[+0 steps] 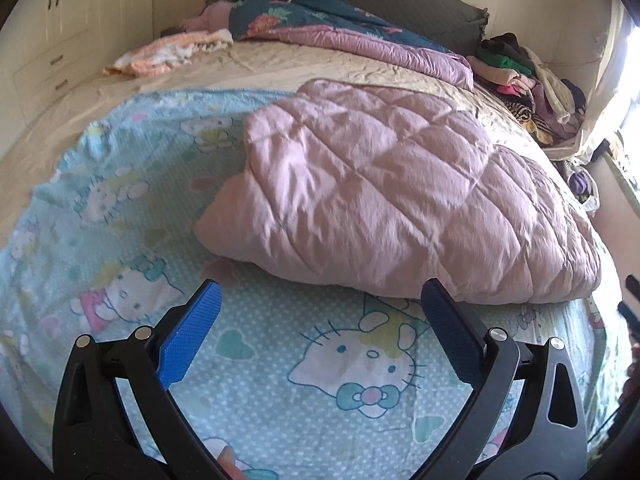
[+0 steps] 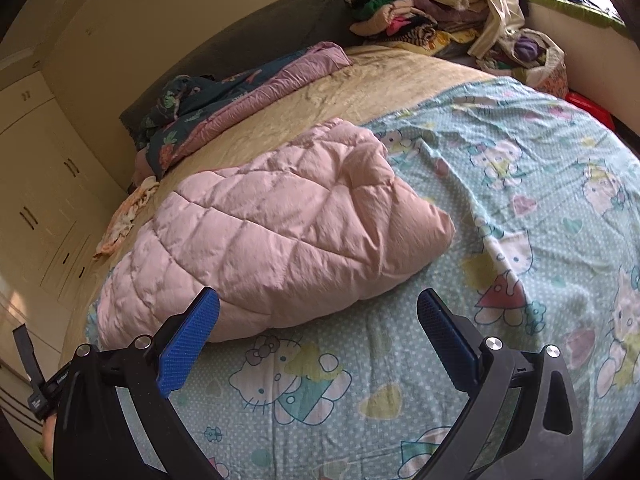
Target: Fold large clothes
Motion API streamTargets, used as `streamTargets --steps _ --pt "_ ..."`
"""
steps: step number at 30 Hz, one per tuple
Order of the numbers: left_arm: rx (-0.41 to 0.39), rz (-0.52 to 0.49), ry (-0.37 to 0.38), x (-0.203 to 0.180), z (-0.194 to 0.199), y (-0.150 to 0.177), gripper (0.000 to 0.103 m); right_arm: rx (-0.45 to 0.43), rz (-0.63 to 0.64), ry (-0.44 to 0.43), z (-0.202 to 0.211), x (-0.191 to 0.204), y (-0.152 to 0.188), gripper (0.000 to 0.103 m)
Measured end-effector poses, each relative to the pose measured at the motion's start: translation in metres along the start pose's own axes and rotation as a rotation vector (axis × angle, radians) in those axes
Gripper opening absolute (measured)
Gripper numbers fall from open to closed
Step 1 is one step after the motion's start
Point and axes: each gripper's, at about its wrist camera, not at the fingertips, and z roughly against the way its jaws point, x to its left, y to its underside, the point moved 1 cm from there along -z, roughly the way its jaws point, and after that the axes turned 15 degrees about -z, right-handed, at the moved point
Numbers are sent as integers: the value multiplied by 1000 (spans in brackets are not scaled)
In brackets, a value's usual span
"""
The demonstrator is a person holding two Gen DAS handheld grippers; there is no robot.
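While both claws gape empty, left claw [image 1: 320, 292], right claw [image 2: 318, 300], pink quilt [image 1: 384, 196] lies just ahead.

- Cream wardrobes [image 1: 72, 20] with dark handles are seen along one wall.
- A dark grey headboard [image 1: 400, 4] is set behind the bed [image 1: 280, 68], which is covered in a beige sheet.
- Bright daylight is let in by a window [image 1: 632, 60] beside a pile of clothes [image 1: 528, 80].

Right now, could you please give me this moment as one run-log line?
left tool: open, empty | right tool: open, empty | pink quilted garment: folded bundle on cartoon-cat sheet, untouched
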Motion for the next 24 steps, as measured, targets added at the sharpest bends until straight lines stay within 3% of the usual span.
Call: streamTargets --steps 11,17,21,24 --pt "45 123 74 10 -26 2 94 55 -75 45 -34 -14 2 99" --pt "57 317 183 31 -49 4 94 66 -119 43 -50 -16 -2 99" --pt "59 500 301 52 -73 5 94 88 -182 26 -65 -20 -7 99" --pt "45 560 315 59 -85 1 94 116 -251 0 -83 -26 -12 99"
